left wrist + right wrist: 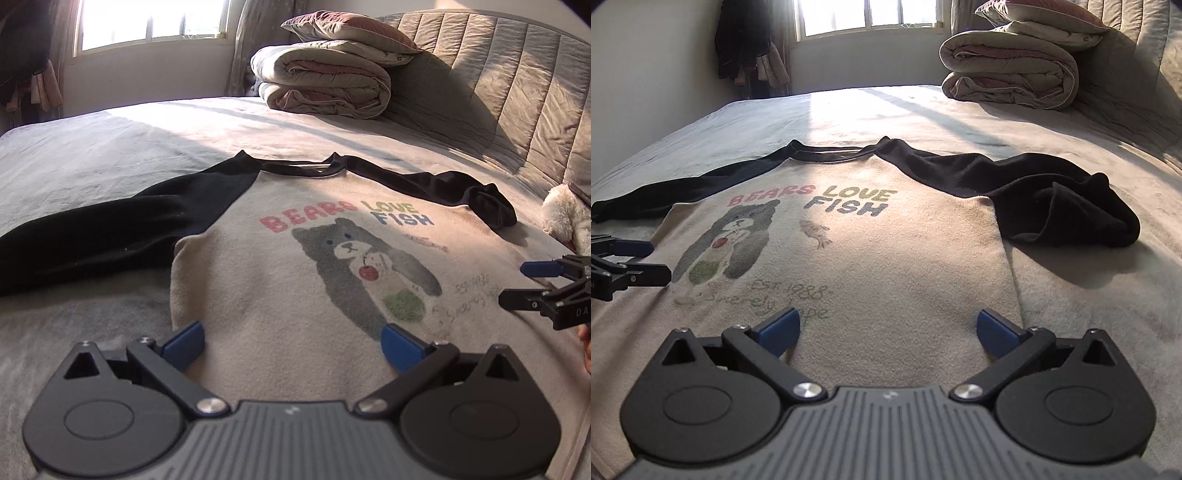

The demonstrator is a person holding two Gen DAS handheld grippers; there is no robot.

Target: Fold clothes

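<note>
A beige sweatshirt [266, 295] with black sleeves and a bear print lies flat, front up, on the bed; it also shows in the right wrist view [905, 258]. Its left sleeve [92, 240] stretches out to the left. Its right sleeve [1052, 206] lies bunched at the right. My left gripper [293, 341] is open and empty over the shirt's lower left part. My right gripper [888, 332] is open and empty over the lower right part. Each gripper shows at the edge of the other's view, the right one [524, 284] and the left one [650, 262].
The bed [92, 147] has a grey cover. A folded duvet [325, 81] with a pillow [347, 26] on top sits at the far end by the padded headboard [517, 74]. A white plush toy [569, 218] lies at the right. A window [868, 14] is behind.
</note>
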